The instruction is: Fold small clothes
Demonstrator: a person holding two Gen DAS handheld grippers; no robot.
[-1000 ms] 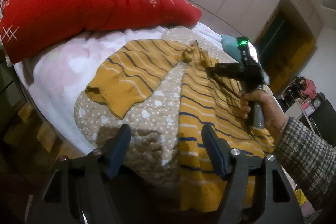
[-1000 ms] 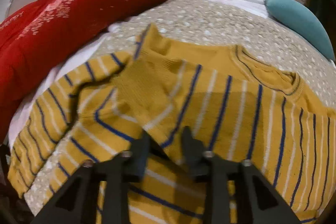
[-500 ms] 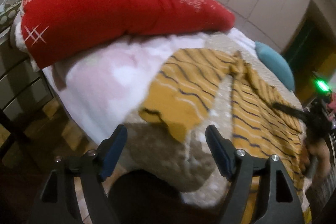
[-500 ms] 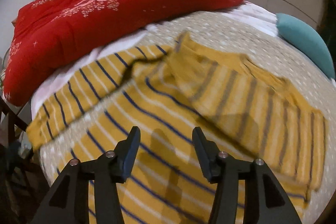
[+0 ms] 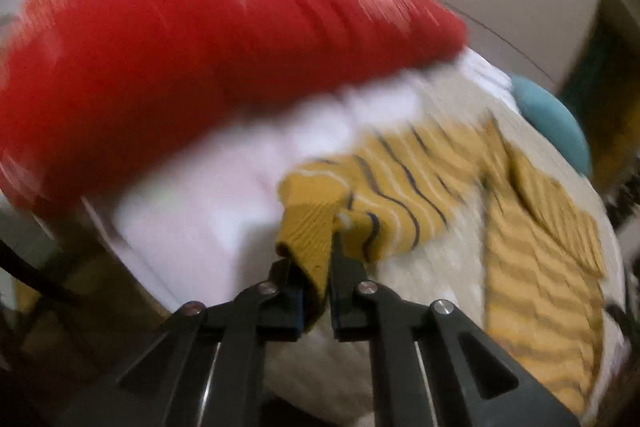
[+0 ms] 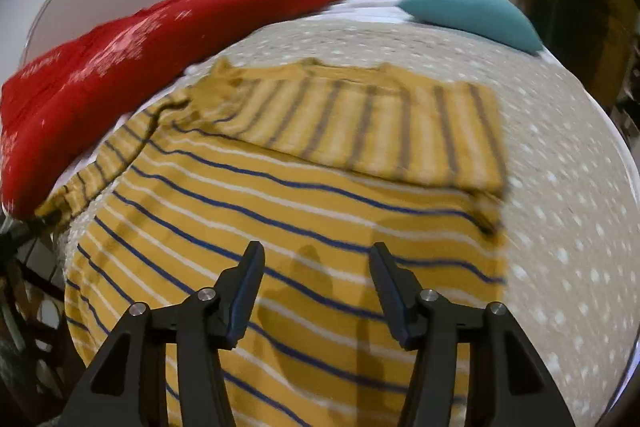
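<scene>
A mustard sweater with blue and white stripes point(image 6: 280, 195) lies flat on the bed. One sleeve point(image 6: 380, 123) is folded across its chest. The other sleeve point(image 5: 400, 187) stretches out toward the bed's side. My left gripper point(image 5: 312, 259) is shut on that sleeve's plain mustard cuff point(image 5: 308, 227), which bunches up between the pads. My right gripper point(image 6: 316, 259) hovers over the sweater's lower body with its jaws apart and closing a little; nothing is between them.
A red quilt point(image 5: 200, 47) is heaped along the far side. A teal pillow point(image 6: 472, 11) lies at the head. The sweater rests on a beige dotted blanket point(image 6: 560, 187) over a pale pink sheet point(image 5: 200, 207). The bed's edge drops off just below the left gripper.
My left gripper has moved in to the outstretched sleeve's cuff and shut on it. My right gripper has let go of the other sleeve, now folded over the chest, and has drawn back.
</scene>
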